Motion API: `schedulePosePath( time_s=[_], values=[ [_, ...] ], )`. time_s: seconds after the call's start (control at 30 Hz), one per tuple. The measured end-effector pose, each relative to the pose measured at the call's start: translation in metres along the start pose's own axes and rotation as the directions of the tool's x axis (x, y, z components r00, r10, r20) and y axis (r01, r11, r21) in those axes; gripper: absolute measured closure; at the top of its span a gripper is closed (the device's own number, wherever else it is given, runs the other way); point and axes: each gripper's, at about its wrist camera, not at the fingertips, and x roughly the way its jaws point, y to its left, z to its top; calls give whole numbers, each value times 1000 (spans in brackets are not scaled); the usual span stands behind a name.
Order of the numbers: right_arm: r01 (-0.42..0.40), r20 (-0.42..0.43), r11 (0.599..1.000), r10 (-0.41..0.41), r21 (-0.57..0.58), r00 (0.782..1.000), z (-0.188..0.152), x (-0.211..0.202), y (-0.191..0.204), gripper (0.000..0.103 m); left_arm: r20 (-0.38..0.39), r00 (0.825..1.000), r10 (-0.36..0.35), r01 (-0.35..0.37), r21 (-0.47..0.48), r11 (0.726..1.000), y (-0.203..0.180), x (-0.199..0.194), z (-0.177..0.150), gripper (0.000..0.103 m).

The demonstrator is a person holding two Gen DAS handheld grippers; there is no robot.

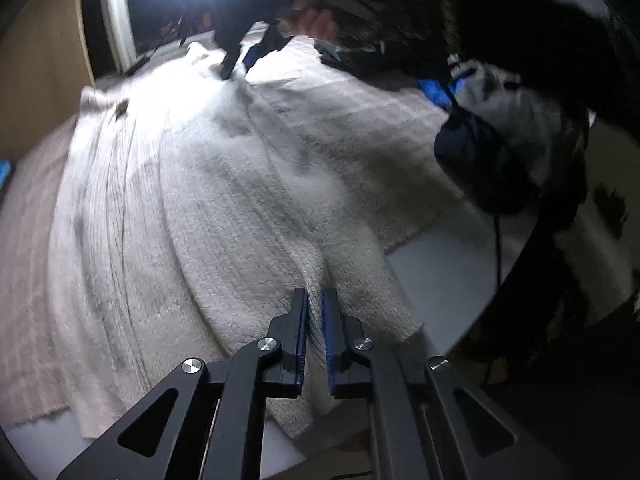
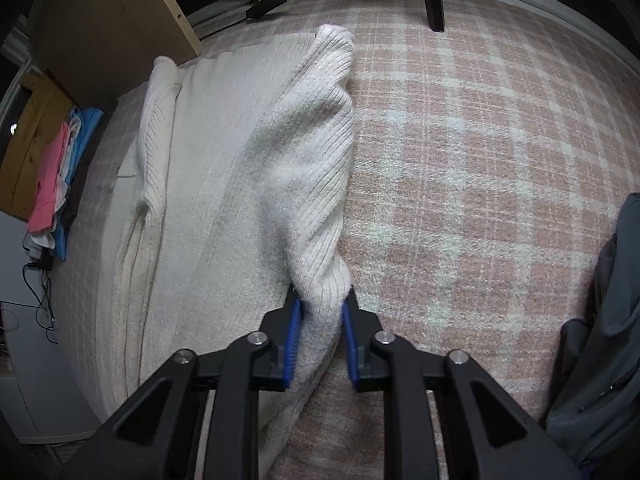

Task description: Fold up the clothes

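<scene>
Gripping sweater (image 2: 256,184) edges, both claws; bare plaid rug (image 2: 480,168) rightward.

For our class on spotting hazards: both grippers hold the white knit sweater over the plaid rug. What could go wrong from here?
1. The left gripper pinches only a thin edge of the white sweater, so the knit may slip out when pulled.
2. The right gripper clamps a thick bunched fold, so the fold may come out uneven.
3. The fuzzy sweater could drag on the plaid rug and wrinkle.

Pink plaid blanket (image 2: 460,152), white knit sweater (image 2: 240,152) lying on it
</scene>
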Motion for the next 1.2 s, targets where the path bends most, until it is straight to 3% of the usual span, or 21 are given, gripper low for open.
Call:
schedulePosePath(
  time_s=[0.1,0.23,0.33,0.4,0.43,0.5,0.6,0.77,0.83,0.87,0.9,0.97,1.03,1.07,1.2],
  values=[
    [-29,17,999,29,14,999,1,-11,-7,89,40,999,-24,27,-69,997,8,-19,6,97],
    [-43,46,999,41,31,998,4,-26,-18,89,100,994,-52,57,-41,998,-8,-37,17,96],
    [-27,49,999,26,25,998,5,-22,-22,89,17,1000,-2,2,-18,1000,-12,-13,15,88],
    [-44,-20,999,44,27,999,1,-3,-25,83,-18,999,30,-30,-8,1000,-13,-9,11,87],
    [-62,-43,998,63,30,997,-1,0,-27,80,-17,999,38,-39,-8,999,-14,-13,9,84],
    [-103,-17,994,104,37,994,-8,-8,-34,68,11,999,47,-47,24,999,-25,-25,9,61],
    [-157,61,986,154,54,986,-16,-24,-50,58,31,998,46,-48,64,997,-39,-32,12,48],
    [-234,110,961,219,149,970,-9,-21,-77,55,-74,994,78,-71,94,993,-48,5,6,52],
    [-195,103,971,182,139,978,-9,-14,-71,55,-70,994,87,-81,90,993,-44,9,6,61],
    [-183,102,974,171,130,980,-9,-10,-68,55,-67,995,74,-70,62,996,-38,7,6,72],
    [-196,102,973,184,122,978,-10,-7,-64,55,-63,996,60,-58,34,998,-32,5,7,83],
    [-214,105,972,204,97,973,-11,-7,-54,55,-55,998,34,-35,-22,999,-20,1,8,91],
    [-176,94,983,170,52,981,-14,-5,-39,72,-42,999,-2,-2,-96,995,-6,-6,7,93],
    [-160,81,986,155,53,984,-13,-4,-32,90,-33,999,-23,18,-142,990,1,-10,6,93],
    [-128,76,989,122,69,990,-2,-14,-8,91,56,996,-72,86,-339,937,34,-33,-15,93]
  ],
)
